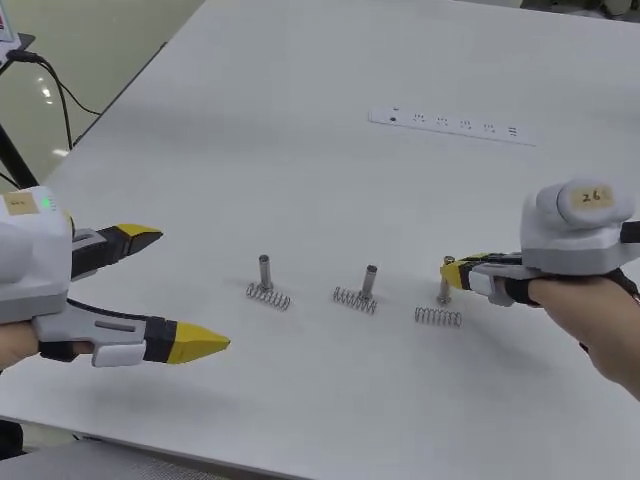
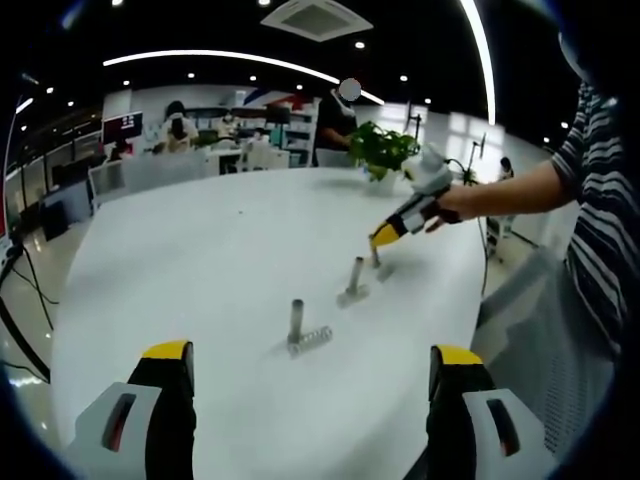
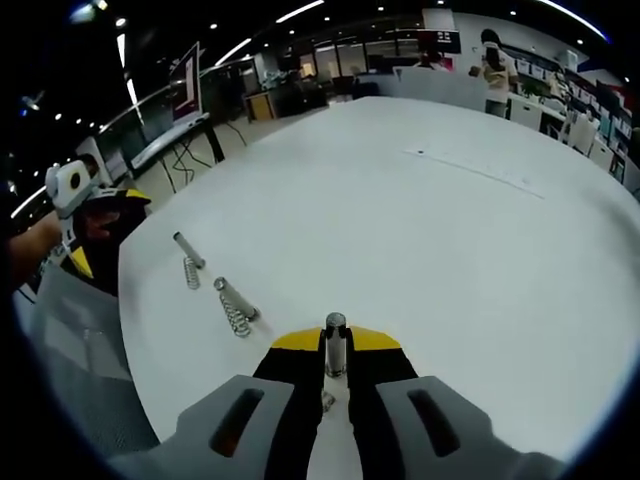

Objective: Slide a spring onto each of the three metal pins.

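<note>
Pins (image 1: 264, 270): gleaming dully as smooth metal.
Springs (image 1: 438, 316): glinting as thin metal wire.
Table (image 1: 300, 120): looking smooth and matt.
Left gripper (image 1: 185, 290): showing matt grey and yellow plastic.

Site: a large open-plan office or lab hall. The work surface was a long white tabletop (image 1: 320, 90) with a flush socket strip (image 1: 452, 125) set into it. The ceiling was dark, fitted with spot lights, curved light strips (image 2: 230, 58) and a square air vent (image 2: 317, 17). Desks (image 2: 150, 172) and a monitor (image 3: 187, 75) stood beyond the tabletop, with several people (image 2: 178, 122) among them. A potted plant (image 2: 382, 150) sat at the far end. A black cable (image 1: 70, 100) ran over the glossy floor.
</note>
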A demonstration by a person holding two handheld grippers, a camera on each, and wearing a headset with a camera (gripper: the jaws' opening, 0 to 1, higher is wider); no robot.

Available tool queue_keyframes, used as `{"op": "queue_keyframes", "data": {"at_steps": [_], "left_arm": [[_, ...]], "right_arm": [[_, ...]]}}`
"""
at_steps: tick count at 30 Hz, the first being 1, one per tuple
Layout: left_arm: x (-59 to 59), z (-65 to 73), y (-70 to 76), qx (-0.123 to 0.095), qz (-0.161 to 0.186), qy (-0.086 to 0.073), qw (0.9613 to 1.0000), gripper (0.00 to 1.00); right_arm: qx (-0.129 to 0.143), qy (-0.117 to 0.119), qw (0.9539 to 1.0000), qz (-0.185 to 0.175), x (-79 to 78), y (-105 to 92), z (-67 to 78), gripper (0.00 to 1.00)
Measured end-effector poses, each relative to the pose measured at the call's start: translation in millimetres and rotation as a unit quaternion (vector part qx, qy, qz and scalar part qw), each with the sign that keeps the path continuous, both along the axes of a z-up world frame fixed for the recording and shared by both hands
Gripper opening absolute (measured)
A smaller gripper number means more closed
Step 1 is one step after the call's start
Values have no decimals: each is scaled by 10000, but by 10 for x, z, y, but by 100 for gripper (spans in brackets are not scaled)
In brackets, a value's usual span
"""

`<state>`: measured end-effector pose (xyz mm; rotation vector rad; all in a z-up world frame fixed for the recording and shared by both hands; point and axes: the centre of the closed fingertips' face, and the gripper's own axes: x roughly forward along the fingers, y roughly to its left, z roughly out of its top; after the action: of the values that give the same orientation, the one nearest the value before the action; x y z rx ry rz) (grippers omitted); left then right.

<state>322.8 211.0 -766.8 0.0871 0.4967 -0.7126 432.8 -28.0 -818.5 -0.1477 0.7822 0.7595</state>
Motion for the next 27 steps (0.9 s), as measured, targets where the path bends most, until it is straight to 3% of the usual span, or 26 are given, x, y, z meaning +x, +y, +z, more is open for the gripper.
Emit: {"op": "queue_keyframes", "data": {"at_steps": [6,27], "left_arm": [[-12,-14,-20,-12,-11,18,10000,95],[-25,-25,-47,-62,-13,29,10000,95]], "right_arm": [[-133,-169,9997,134,-54,-28,9,5],[-327,-395,9983,277,-175,-80,6,5]]}}
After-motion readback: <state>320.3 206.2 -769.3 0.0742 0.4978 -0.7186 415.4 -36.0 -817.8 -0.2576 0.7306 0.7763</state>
